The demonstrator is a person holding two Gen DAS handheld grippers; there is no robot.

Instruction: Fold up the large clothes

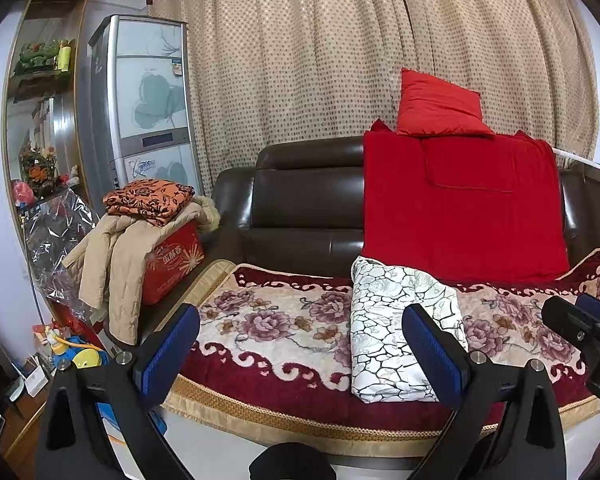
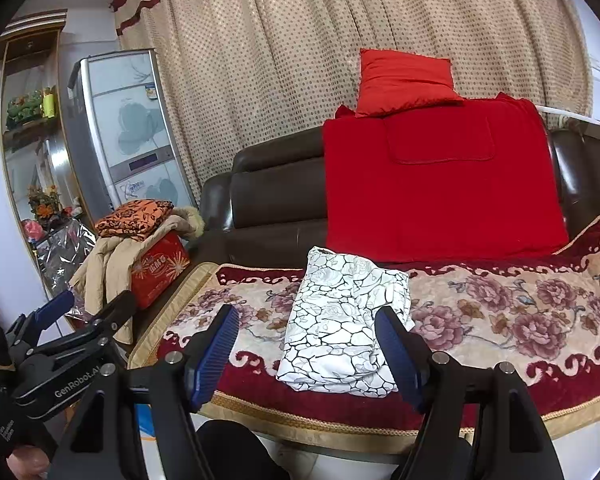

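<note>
Count: one folded white garment [image 1: 396, 332] with a black crackle-and-rose print, one red cushion [image 1: 436, 106], one red blanket [image 1: 460, 208], one orange patterned cloth [image 1: 147, 200], one beige coat [image 1: 119, 260], one red box [image 1: 171, 264].

The white garment lies folded into a compact rectangle on the floral sofa cover [image 1: 267, 320], near the front edge of the seat. Nothing grips it.

My left gripper [image 1: 300, 346] is wide open and holds nothing; its blue pads [image 1: 167, 344] stand well apart, with the garment between them in view, nearer the right-hand pad. My right gripper [image 2: 306, 350] is likewise spread wide and empty, its fingers [image 2: 215, 350] framing the same garment [image 2: 340, 328] without touching it.

Surface and room: the cover is cream with mauve roses and a maroon and gold border, laid over a dark brown leather sofa [image 1: 300, 200]. The red blanket drapes over the backrest, and the cushion sits on top of it. A dotted beige curtain [image 1: 300, 60] hangs behind. A silver floral-panelled appliance [image 1: 147, 104] stands at left, beside a wooden display shelf [image 1: 39, 80].

View differences: the left wrist view shows toys [image 1: 71, 352] on the floor at lower left, and my right gripper at its right edge. The right wrist view shows my left gripper [image 2: 79, 308] at its lower left, jaws apart, body marked "GenRobot.AI".
</note>
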